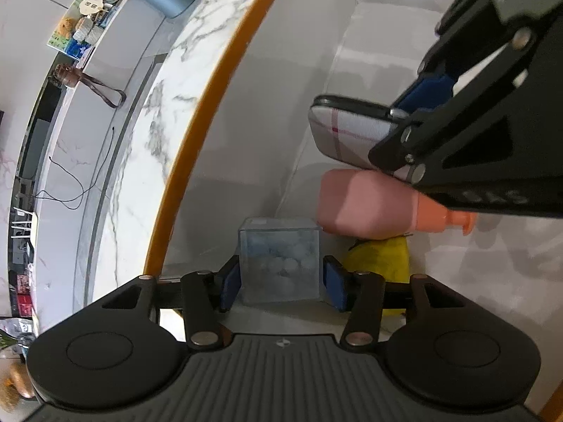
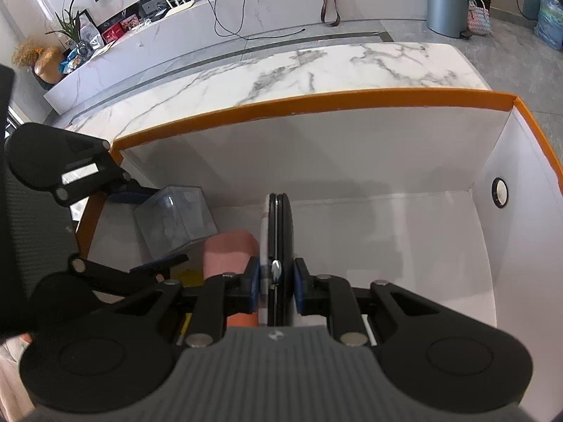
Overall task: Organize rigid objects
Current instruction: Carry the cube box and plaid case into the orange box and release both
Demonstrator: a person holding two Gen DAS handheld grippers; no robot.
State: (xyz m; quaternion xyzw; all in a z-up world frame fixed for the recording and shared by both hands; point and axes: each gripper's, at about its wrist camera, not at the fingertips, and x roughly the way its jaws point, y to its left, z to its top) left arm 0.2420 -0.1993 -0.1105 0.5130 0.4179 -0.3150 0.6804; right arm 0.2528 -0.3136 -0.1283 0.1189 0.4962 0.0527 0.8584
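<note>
the left claw [image 1: 279,283] reaches down into a white box with an orange rim [image 2: 316,103], its blue pads [image 1: 230,286] standing on either side of a clear plastic cube [image 1: 279,260] with pale round pieces inside. there is a thin gap between each pad and the cube's side walls, so the jaws are partly spread and not pressing on it. the cube sits on the box floor in the corner by the orange-rimmed wall. just beside it, toward the box's middle, lies a pink bottle [image 1: 366,204] on its side with an orange neck and cap, resting over something yellow [image 1: 380,260] that i cannot name.

the right claw [image 2: 278,283] is clamped narrow on a flat zippered case [image 2: 279,232], black-edged with a white plaid face, held on edge so its thin side faces the camera. the blue pads [image 2: 253,281] press both faces near the zipper pull. the case stands over the box floor, touching or just beside the pink bottle; from the left wrist view it lies above the bottle.

the far half of the box floor is bare, and a round grommet hole [image 2: 499,191] shows in its end wall. the box sits on a white marble tabletop [image 2: 316,66]. beyond it are a low marble ledge, a grey bin [image 2: 447,0] and potted plants.
</note>
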